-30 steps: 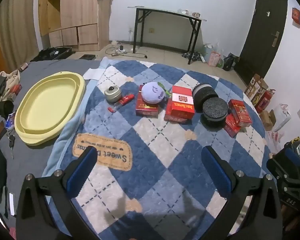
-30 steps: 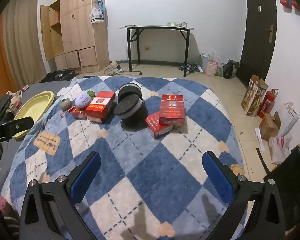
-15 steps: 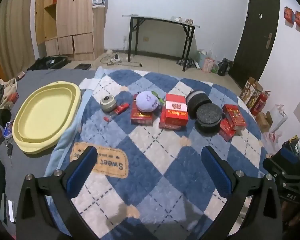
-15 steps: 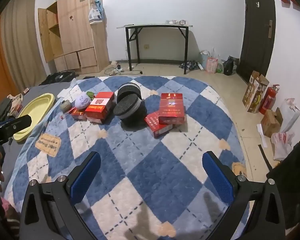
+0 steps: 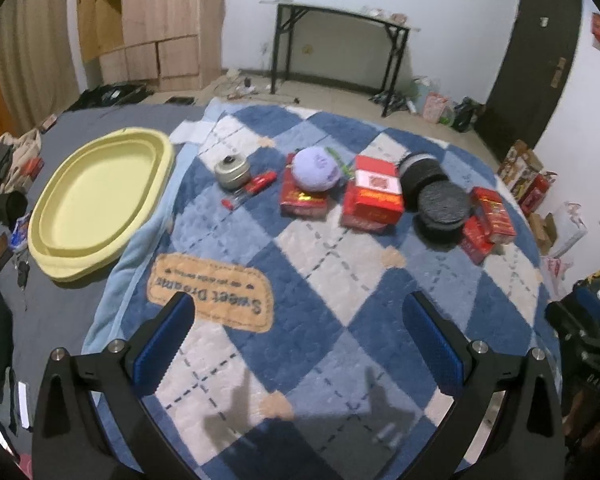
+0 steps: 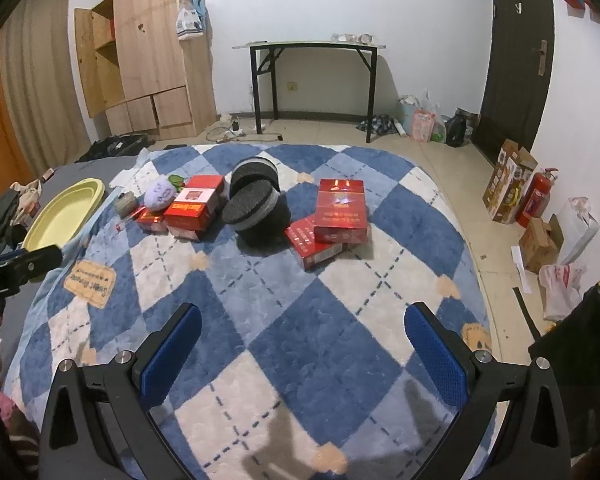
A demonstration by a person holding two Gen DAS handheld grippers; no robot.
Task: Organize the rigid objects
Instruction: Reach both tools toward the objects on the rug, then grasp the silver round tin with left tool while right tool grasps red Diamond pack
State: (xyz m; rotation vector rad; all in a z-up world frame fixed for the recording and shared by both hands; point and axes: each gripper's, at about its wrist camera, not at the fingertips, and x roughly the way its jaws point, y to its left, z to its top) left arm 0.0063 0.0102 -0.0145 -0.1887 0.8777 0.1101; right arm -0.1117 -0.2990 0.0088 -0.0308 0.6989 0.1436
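Several objects lie in a row on a blue checked blanket (image 5: pixel 300 280): a small metal tin (image 5: pixel 232 170), a red pen (image 5: pixel 252 190), a purple plush ball (image 5: pixel 316 170) on a flat red box (image 5: pixel 302 202), a red box (image 5: pixel 374 196), two black round containers (image 5: pixel 436 200) and two stacked red boxes (image 6: pixel 334 222). A yellow oval tray (image 5: pixel 96 200) sits empty at the left. My left gripper (image 5: pixel 300 344) is open and empty, well short of the row. My right gripper (image 6: pixel 302 350) is open and empty, also short of it.
Clothes, keys and small items lie on the grey sheet left of the tray (image 5: pixel 4 200). A black folding table (image 6: pixel 312 80) and a wooden cabinet (image 6: pixel 148 64) stand at the far wall. Boxes and a fire extinguisher (image 6: pixel 536 200) stand on the floor at right.
Both grippers have drifted slightly; the left wrist view has pulled back and tilted a little. No object has moved and both grippers stay open.
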